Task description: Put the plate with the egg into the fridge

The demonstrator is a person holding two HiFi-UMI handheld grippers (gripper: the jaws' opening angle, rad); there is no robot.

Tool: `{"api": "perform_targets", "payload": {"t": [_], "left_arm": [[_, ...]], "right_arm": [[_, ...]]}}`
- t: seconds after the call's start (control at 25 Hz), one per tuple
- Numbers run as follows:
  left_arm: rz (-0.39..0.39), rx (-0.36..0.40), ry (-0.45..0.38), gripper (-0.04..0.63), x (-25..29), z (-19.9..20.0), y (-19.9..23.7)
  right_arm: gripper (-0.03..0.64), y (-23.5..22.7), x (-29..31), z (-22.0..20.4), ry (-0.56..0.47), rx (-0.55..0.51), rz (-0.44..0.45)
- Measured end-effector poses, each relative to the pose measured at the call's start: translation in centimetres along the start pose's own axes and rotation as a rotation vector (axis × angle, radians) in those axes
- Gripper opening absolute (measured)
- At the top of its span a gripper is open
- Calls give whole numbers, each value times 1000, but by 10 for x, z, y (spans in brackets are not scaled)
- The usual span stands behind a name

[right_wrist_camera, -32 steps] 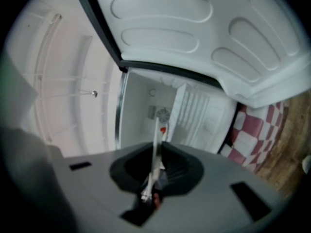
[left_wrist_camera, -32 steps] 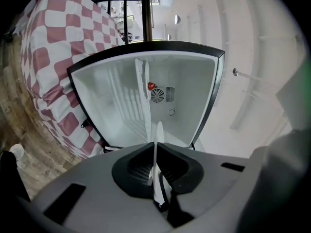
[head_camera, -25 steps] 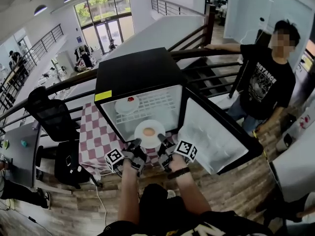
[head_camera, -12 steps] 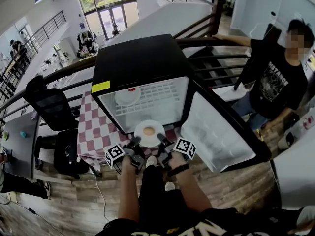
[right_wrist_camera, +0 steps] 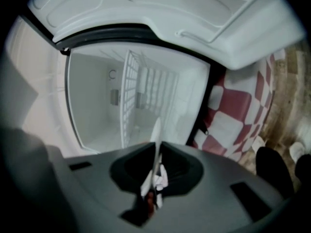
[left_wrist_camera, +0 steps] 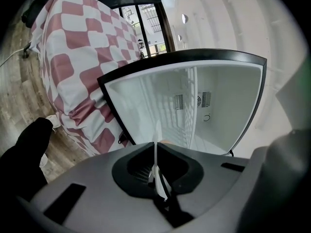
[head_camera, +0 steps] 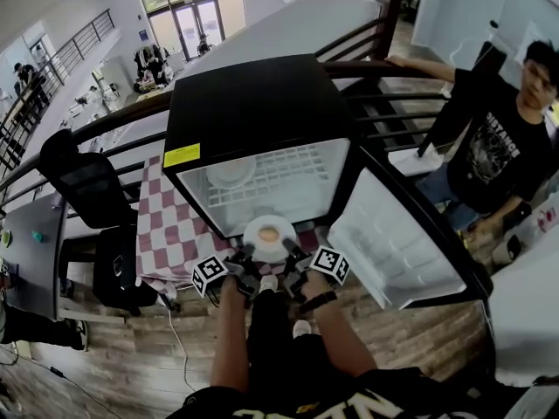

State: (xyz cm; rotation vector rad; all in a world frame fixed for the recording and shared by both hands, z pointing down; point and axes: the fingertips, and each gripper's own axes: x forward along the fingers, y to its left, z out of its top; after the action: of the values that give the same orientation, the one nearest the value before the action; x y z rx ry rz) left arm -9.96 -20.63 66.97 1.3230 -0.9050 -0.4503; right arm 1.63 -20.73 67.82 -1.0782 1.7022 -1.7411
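Observation:
A white plate [head_camera: 268, 236] carrying a brown egg [head_camera: 269, 233] hangs at the lower front edge of the open black fridge [head_camera: 253, 112]. My left gripper [head_camera: 242, 261] is shut on its left rim, my right gripper [head_camera: 292, 257] on its right rim. In the left gripper view the plate rim [left_wrist_camera: 156, 139] shows edge-on, pinched by the left gripper [left_wrist_camera: 155, 171], with the white fridge interior [left_wrist_camera: 194, 106] ahead. The right gripper view shows the same: a thin rim [right_wrist_camera: 157, 135] clamped in the right gripper [right_wrist_camera: 154, 178], facing the wire shelf [right_wrist_camera: 131, 96].
Another white plate [head_camera: 231, 172] lies on the fridge's wire shelf. The fridge door [head_camera: 397, 243] stands open to the right. The fridge rests on a red-and-white checked tablecloth [head_camera: 166, 234]. A person in a black T-shirt [head_camera: 502, 147] stands by the railing at the right; a black chair [head_camera: 83, 186] is at the left.
Both grippers have carried the plate a little forward, up to the fridge's lower opening. The fridge fills more of the head view. Both grips are unchanged.

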Motion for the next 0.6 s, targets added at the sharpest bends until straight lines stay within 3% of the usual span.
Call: {"api": "perform_targets", "payload": {"t": [0.32,0.6], "left_arm": [[17,7,16,34,22,9,15],[7,118,39,34,42,13,14]], "right_arm": [[41,-18,15,8,-14,-17,-39],[41,-30,27,21,-40,-75,-88]]}}
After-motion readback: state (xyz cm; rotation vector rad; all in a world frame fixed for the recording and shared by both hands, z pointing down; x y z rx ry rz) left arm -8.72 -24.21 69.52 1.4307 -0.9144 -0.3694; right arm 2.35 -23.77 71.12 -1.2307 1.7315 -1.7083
